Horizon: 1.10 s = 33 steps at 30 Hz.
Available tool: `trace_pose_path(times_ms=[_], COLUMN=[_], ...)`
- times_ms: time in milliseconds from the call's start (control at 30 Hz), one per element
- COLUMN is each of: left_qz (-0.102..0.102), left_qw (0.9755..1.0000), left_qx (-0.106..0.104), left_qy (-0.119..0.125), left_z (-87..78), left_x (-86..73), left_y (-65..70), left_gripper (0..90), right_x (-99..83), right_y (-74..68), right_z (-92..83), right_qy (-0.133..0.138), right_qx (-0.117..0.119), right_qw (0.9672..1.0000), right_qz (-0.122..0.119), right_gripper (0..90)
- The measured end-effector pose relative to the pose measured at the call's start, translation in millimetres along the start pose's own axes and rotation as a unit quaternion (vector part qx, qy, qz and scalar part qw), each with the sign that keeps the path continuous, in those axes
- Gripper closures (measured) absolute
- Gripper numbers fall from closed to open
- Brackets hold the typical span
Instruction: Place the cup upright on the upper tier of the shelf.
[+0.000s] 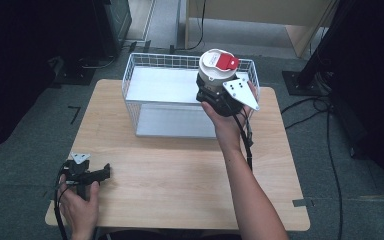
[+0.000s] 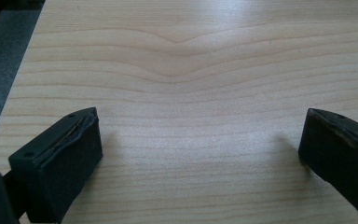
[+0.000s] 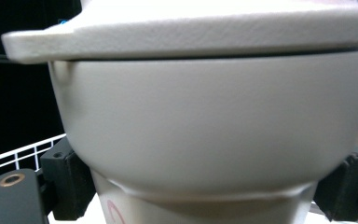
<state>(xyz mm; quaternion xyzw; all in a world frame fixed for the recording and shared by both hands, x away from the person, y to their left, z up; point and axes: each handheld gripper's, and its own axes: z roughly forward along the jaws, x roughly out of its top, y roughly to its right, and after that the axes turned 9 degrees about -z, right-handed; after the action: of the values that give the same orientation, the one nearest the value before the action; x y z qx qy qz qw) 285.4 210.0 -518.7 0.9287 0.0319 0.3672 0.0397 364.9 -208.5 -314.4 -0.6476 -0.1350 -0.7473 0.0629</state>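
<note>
Right gripper (image 1: pixel 219 97) sits upper right of centre in the high view, over the white wire basket (image 1: pixel 145 65). Its jaws are part closed on a grey-white canister (image 1: pixel 214 67) with a red flip cap (image 1: pixel 226 61); in the right gripper view the canister (image 3: pixel 214 135) sits squarely between both jaws, pads pressing its lower sides. Left gripper (image 1: pixel 100 174), lower left, rests on the wooden table (image 1: pixel 180 170), jaws wide apart with nothing between them.

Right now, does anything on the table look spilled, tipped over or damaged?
Nothing stands out. The right hand-held gripper holds the jar upright over the wire basket, red lid flap closed. The left hand-held gripper rests open on the table.
</note>
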Motion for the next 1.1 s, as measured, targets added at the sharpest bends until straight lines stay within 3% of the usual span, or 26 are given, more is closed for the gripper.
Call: trace_pose_path(times_ms=[567, 733, 1000, 1100], left_qz=[0.0, 0.0, 0.0, 0.0], left_qw=[1.0, 1.0, 1.0, 1.0], left_qx=[0.0, 0.0, 0.0, 0.0], left_qy=[0.0, -0.001, -0.001, -0.001], left_z=[0.0, 0.0, -0.1, -0.1], left_x=[0.0, 0.0, 0.0, 0.0], left_y=[0.0, 0.0, -0.1, 0.0], left_gripper=[0.0, 0.0, 0.0, 0.0], right_x=[-1.2, -2.5, -10.1, -14.2], right_y=[-1.7, -1.8, 1.6, 1.5], right_z=[47.8, 56.7, 71.6, 74.2], right_qy=[-0.017, -0.025, -0.043, -0.049], right_qx=[0.006, 0.006, 0.001, 0.003], right_qw=[0.9998, 0.9996, 0.999, 0.9987], right_qz=[-0.001, -0.005, 0.013, 0.009], right_gripper=[11.5, 11.5, 11.4, 11.4])
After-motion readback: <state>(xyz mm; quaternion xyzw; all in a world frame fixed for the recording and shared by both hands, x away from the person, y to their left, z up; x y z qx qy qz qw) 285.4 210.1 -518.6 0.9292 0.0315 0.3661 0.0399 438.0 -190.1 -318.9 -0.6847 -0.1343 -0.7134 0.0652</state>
